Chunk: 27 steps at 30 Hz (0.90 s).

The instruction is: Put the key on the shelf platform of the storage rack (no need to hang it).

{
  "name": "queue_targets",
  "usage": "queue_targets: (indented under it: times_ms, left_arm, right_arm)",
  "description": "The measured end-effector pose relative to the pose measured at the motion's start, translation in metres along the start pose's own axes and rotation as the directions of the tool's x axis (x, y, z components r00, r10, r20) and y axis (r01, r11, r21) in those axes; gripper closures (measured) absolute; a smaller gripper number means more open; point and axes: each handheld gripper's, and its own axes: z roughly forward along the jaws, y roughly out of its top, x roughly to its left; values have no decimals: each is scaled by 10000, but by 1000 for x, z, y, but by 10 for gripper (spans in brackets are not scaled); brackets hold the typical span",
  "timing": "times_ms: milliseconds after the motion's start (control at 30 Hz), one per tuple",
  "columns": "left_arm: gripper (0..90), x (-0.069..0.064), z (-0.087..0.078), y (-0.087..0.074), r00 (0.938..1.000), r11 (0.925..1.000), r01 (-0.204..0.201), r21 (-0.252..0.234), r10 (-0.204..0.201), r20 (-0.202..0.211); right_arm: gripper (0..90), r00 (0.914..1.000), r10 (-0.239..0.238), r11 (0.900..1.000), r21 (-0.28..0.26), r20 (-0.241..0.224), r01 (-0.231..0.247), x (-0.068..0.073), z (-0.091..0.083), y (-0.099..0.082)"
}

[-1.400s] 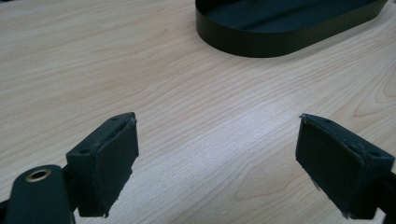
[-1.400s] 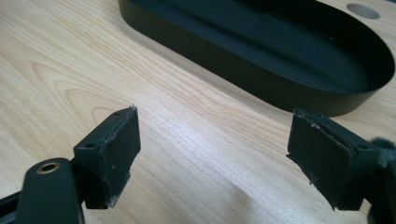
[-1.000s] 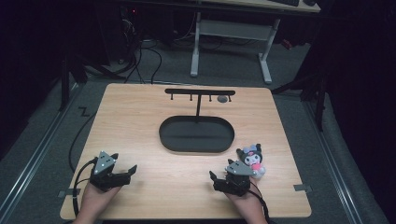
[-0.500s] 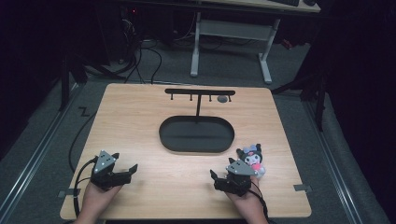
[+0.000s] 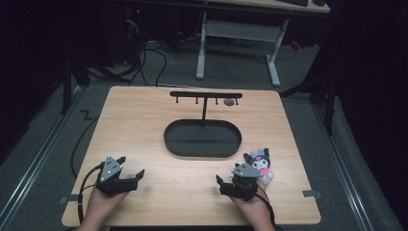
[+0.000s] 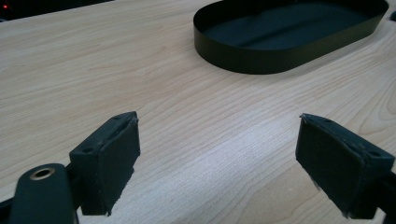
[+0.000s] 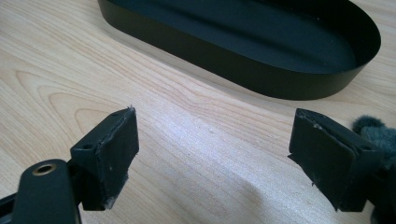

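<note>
Pale wood table [image 5: 144,120] across the middle of the high view, near edge along the bottom, bare grain between the two hands.

Lower left of the high view: left gripper [image 5: 129,179], held in a hand [image 5: 103,204], jaws spread wide, nothing between them, resting near the front edge with open board ahead and to its right. Same seen in the left gripper view: left gripper [image 6: 217,149] with both pads far apart over bare wood.

Lower right of the high view: right gripper [image 5: 222,184], jaws also wide and empty. Just beside it, toward the right edge of the board, a small plush toy [image 5: 261,164], dark with a pink bow, touching or nearly touching the gripper body; cannot tell which. Dark fuzzy edge of the toy [image 7: 373,128] behind the right-hand pad in the right gripper view.

Farther up, at the centre: black oval tray [image 5: 168,139], shallow-walled, empty, well apart from both grippers. Rising from its far side, a black T-shaped rack [image 5: 204,95] with short pegs under the bar.

Beyond the far edge: grey floor, cables [image 5: 144,62], white desk legs [image 5: 272,62].
</note>
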Motion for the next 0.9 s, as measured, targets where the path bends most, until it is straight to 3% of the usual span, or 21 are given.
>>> queue_targets:
  times_ms: [133,233,333,400,433,500,667,900]
  left_arm:
    - [147,4,-3,3,9999,9996,-11,-276,7,-148]
    - [149,7,-4,4,9999,9998,155,-93,-154,28]
    - [153,7,-5,3,9987,9993,373,98,-376,334]
    - [153,6,-7,2,9989,9993,359,57,-361,311]
    - [152,5,-7,2,9989,9993,366,14,-366,294]
    - [152,4,-6,3,9990,9993,371,-46,-369,243]
    - [146,2,1,3,9999,9994,131,317,-133,60]
    - [146,4,4,4,9995,9994,90,348,-100,294]
  right_arm:
    - [187,10000,-6,9999,137,79,5,0,-1,2]
    - [187,9990,-396,9989,262,199,391,3,-3,4]
    - [170,9981,-358,9991,239,492,347,5,-5,6]
    - [160,9987,-333,9987,391,396,317,8,-4,8]
    - [159,9970,-676,9960,616,367,653,11,-3,11]
    - [158,9971,-707,9950,724,286,684,12,-3,12]
    - [152,9983,-570,9912,1192,-117,580,12,5,19]
    - [162,9983,-352,9814,1870,-471,434,9,8,30]
